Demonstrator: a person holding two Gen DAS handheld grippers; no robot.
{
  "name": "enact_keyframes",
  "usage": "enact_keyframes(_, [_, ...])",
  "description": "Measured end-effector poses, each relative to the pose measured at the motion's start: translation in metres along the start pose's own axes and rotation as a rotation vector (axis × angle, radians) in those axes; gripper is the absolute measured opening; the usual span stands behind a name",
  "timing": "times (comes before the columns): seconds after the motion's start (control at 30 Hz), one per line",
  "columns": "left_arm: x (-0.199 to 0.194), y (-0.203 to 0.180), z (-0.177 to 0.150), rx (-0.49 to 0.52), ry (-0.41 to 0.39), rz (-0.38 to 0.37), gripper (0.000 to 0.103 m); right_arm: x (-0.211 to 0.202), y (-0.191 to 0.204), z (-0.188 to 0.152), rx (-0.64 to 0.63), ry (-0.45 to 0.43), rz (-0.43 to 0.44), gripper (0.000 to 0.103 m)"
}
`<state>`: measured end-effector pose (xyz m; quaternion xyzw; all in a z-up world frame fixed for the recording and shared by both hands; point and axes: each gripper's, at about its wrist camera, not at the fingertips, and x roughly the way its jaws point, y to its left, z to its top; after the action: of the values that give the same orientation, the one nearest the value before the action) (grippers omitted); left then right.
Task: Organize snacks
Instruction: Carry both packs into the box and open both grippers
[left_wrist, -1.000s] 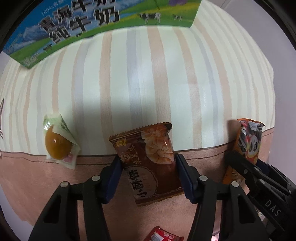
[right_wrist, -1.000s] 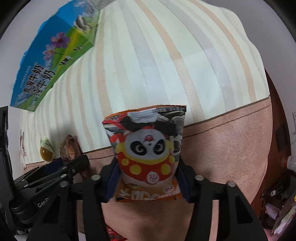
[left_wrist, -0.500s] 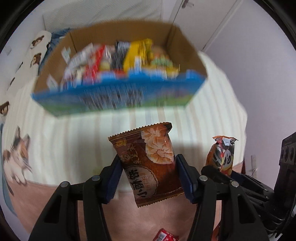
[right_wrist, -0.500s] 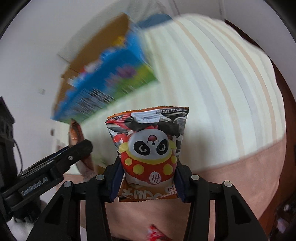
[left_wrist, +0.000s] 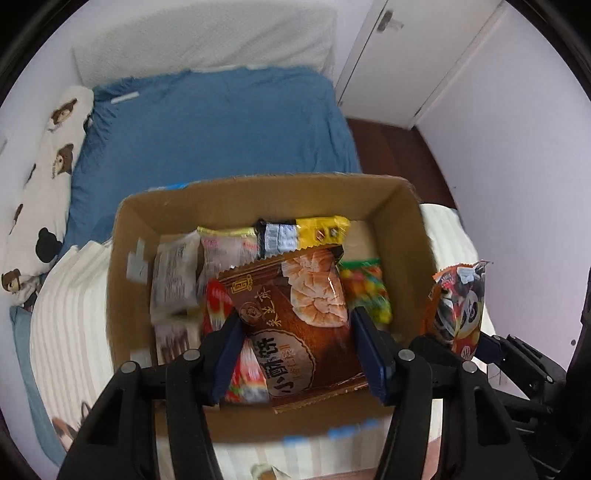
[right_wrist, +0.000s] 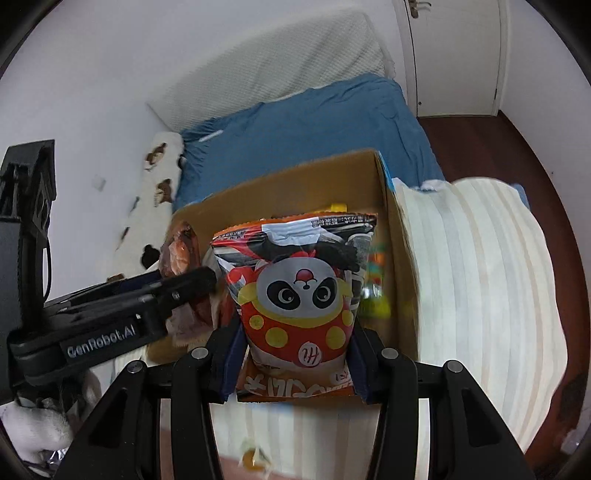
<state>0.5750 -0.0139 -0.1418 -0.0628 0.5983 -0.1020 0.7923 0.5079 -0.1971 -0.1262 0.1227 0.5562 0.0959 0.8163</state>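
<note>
My left gripper (left_wrist: 295, 350) is shut on a brown biscuit packet (left_wrist: 295, 317) and holds it over the open cardboard box (left_wrist: 122, 266), which holds several snack packets. My right gripper (right_wrist: 291, 354) is shut on an orange panda snack bag (right_wrist: 295, 306), held above the box's near edge (right_wrist: 391, 236). In the left wrist view the panda bag (left_wrist: 458, 306) sits just right of the box. In the right wrist view the left gripper (right_wrist: 184, 284) with the brown packet (right_wrist: 181, 254) is to the left.
The box stands on a striped cream cloth (right_wrist: 480, 288) on a bed with a blue sheet (left_wrist: 214, 129). A patterned pillow (left_wrist: 40, 184) lies at the left. A small orange-filled packet (right_wrist: 253, 458) lies on the cloth below. A white door (left_wrist: 406, 55) is at the back right.
Both grippers rose and tilted forward with their packets: the view went from the striped cloth and box side to looking down into the open box.
</note>
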Motion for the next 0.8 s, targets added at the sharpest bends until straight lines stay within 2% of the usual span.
enact_keyframes(0.13, [0.037, 0.012, 0.037, -0.013, 0.072, 0.013, 0.055, 0.034, -0.006, 0.040, 0.031, 0.048, -0.035, 0.051])
enact_keyframes(0.27, [0.068, 0.022, 0.058, -0.038, 0.133, -0.003, 0.057, 0.066, -0.013, 0.068, 0.047, 0.088, -0.079, 0.051])
enact_keyframes(0.37, [0.086, 0.029, 0.064, -0.064, 0.175, 0.012, 0.057, 0.089, -0.021, 0.083, 0.058, 0.119, -0.117, 0.051])
enact_keyframes(0.4, [0.090, 0.031, 0.066, -0.068, 0.188, 0.011, 0.058, 0.093, -0.023, 0.085, 0.065, 0.126, -0.130, 0.054])
enact_keyframes(0.43, [0.095, 0.032, 0.067, -0.066, 0.203, 0.022, 0.062, 0.097, -0.026, 0.087, 0.062, 0.139, -0.152, 0.073])
enact_keyframes(0.47, [0.098, 0.033, 0.068, -0.068, 0.204, 0.039, 0.070, 0.100, -0.028, 0.089, 0.059, 0.147, -0.177, 0.083])
enact_keyframes(0.57, [0.100, 0.038, 0.070, -0.071, 0.187, 0.047, 0.089, 0.110, -0.027, 0.094, 0.056, 0.164, -0.182, 0.087])
enact_keyframes(0.8, [0.089, 0.039, 0.066, -0.061, 0.179, 0.020, 0.089, 0.111, -0.021, 0.090, 0.024, 0.178, -0.196, 0.094])
